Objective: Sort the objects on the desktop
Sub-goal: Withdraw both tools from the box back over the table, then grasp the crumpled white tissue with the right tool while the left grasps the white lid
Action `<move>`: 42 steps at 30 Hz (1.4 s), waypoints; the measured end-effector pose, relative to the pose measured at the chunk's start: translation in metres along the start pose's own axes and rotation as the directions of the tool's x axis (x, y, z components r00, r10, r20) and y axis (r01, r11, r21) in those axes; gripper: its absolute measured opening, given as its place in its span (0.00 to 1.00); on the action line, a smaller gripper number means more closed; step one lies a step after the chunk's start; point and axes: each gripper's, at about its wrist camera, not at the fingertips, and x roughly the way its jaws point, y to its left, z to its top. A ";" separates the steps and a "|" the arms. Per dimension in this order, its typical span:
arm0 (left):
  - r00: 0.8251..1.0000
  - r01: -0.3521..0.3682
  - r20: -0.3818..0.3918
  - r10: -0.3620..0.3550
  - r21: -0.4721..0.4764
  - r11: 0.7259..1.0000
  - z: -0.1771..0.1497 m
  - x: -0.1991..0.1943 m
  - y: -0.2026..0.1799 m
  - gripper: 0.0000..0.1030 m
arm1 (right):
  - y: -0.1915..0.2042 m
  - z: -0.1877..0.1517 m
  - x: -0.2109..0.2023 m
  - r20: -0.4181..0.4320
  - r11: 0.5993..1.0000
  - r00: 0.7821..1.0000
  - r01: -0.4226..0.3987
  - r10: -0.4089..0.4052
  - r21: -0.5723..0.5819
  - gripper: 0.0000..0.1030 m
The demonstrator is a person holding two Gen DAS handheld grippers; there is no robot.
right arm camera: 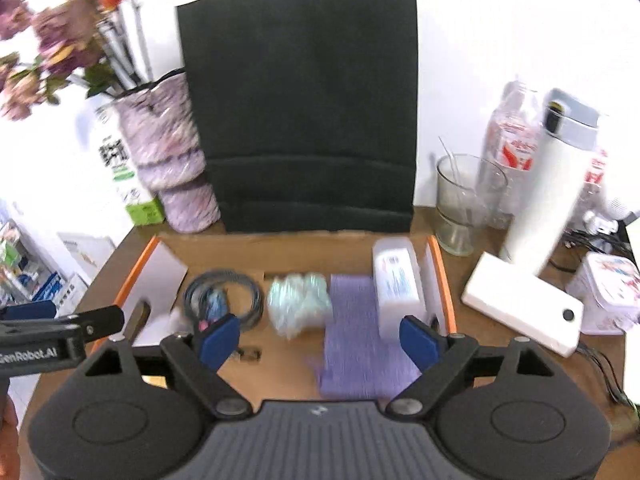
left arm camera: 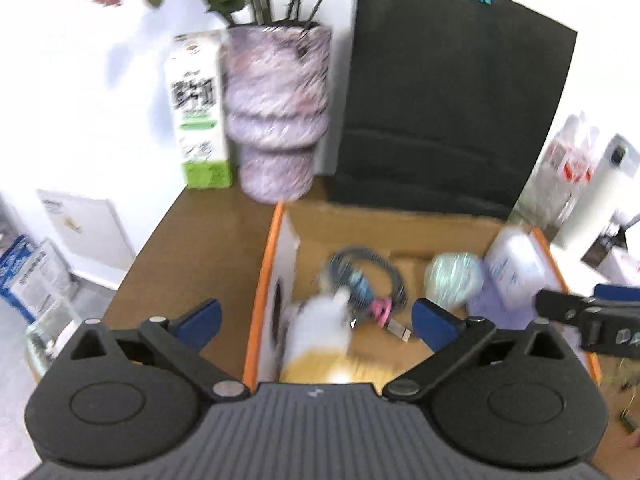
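An orange-rimmed cardboard box (right arm camera: 442,280) sits on the brown desk and also shows in the left wrist view (left arm camera: 260,280). It holds a coiled grey cable (right arm camera: 224,292), a pale green bundle (right arm camera: 300,304), a purple cloth (right arm camera: 356,340) and a white packet (right arm camera: 396,280). The left wrist view also shows a white and yellow bottle (left arm camera: 316,336) in the box. My left gripper (left arm camera: 316,316) is open and empty above the box's left side. My right gripper (right arm camera: 320,336) is open and empty above the box's middle.
A black paper bag (right arm camera: 304,112) stands behind the box, with a purple vase (right arm camera: 168,152) and a milk carton (left arm camera: 198,108) to its left. A glass (right arm camera: 460,204), a white flask (right arm camera: 552,184), a white power bank (right arm camera: 520,304) and a tin (right arm camera: 608,292) stand to the right.
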 end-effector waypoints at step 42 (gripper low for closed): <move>0.959 -0.065 0.283 0.023 0.139 0.988 -0.316 -0.140 0.011 1.00 | -0.010 -0.354 -0.163 0.243 0.993 0.963 -0.120 0.120 -0.018 0.88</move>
